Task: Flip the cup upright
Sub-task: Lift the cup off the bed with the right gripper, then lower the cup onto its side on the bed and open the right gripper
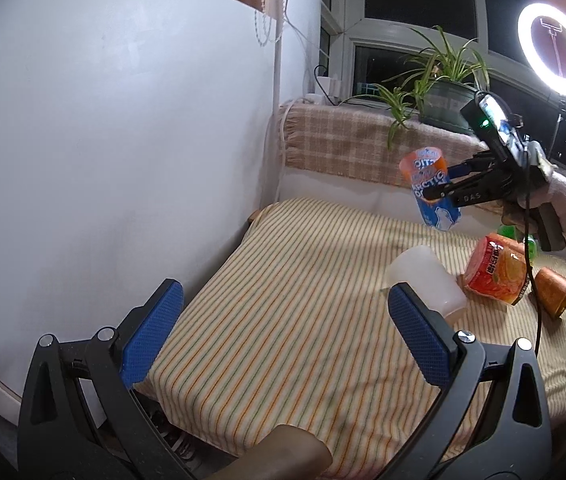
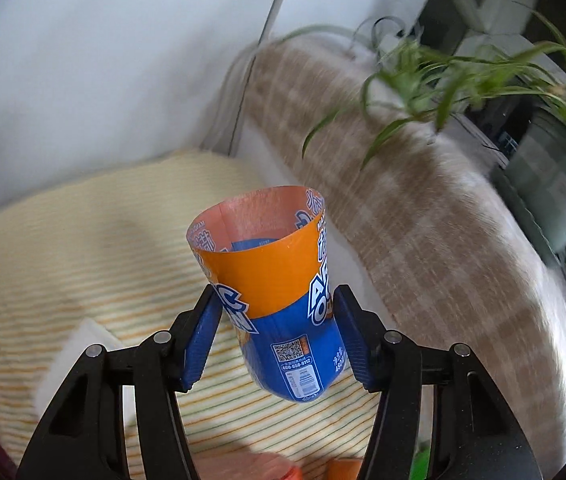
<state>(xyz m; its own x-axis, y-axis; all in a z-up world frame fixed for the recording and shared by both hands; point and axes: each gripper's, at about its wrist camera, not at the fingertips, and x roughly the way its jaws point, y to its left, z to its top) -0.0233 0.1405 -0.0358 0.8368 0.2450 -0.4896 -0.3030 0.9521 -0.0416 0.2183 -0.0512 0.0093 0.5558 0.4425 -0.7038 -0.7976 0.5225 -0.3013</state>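
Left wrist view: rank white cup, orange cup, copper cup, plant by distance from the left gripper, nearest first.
From the left gripper, open over the striped cloth:
1. White cup, lying on its side just beyond the right fingertip.
2. Orange cup, on its side, farther right.
3. Copper cup, on its side, beyond the orange one.
4. Plant, back on the windowsill.

Both the left gripper (image 1: 283, 328) and right gripper (image 2: 275, 344) have black frames, silver screws and blue textured jaws.
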